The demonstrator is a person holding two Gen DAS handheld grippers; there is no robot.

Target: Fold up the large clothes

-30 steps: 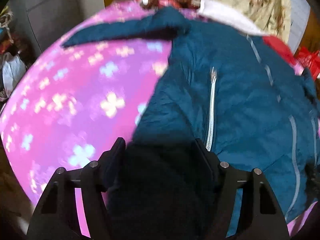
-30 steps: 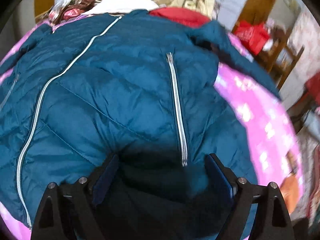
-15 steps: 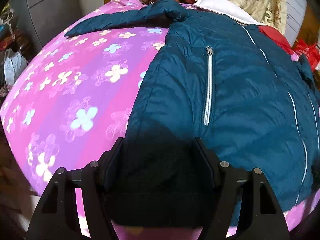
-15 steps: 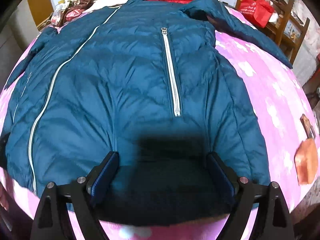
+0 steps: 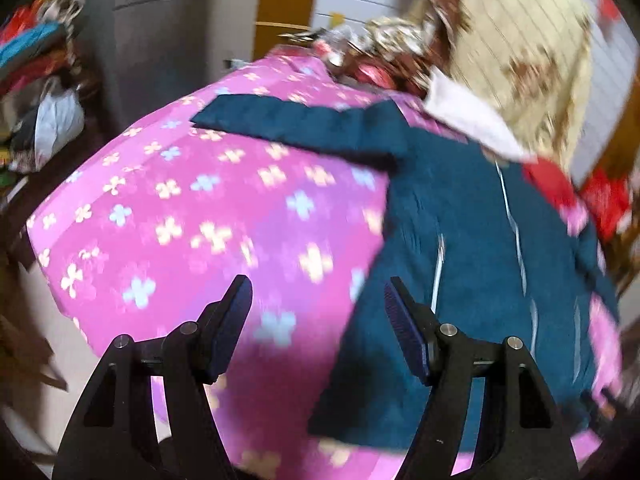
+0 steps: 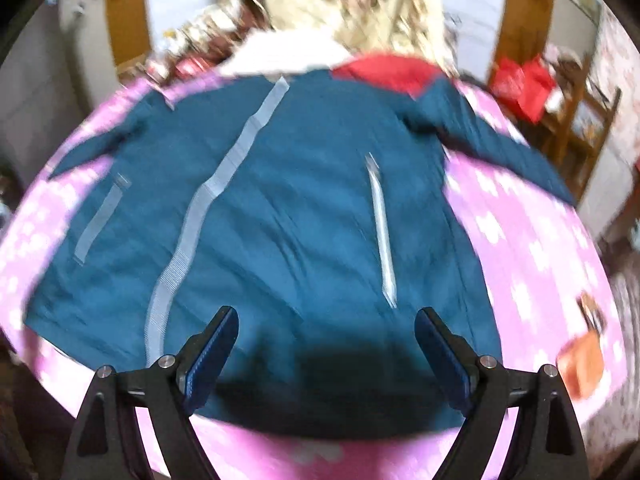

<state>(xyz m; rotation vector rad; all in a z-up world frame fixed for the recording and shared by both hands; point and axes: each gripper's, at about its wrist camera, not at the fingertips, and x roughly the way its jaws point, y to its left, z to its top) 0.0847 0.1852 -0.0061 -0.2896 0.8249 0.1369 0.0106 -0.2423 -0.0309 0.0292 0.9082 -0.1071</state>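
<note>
Pink flowered bedding [image 5: 224, 216] covers the bed, cluttered shelves and a cream floral quilt [image 5: 516, 60] behind it; the teal padded jacket [image 6: 304, 220] lies spread flat on top, zip up, sleeves out to either side. Left gripper [image 5: 318, 312] hangs spread and empty above the jacket's edge; right gripper [image 6: 326, 340] likewise spread above its hem, holding nothing.

Open pink bedspread [image 5: 208, 216] beside jacket [image 6: 304, 216]: clear passage. Far edge blocked by piled bedding [image 5: 516, 52]. Wooden chair [image 6: 576, 116] crowds other side. Clutter [image 5: 44, 92] beyond bedspread edge.
</note>
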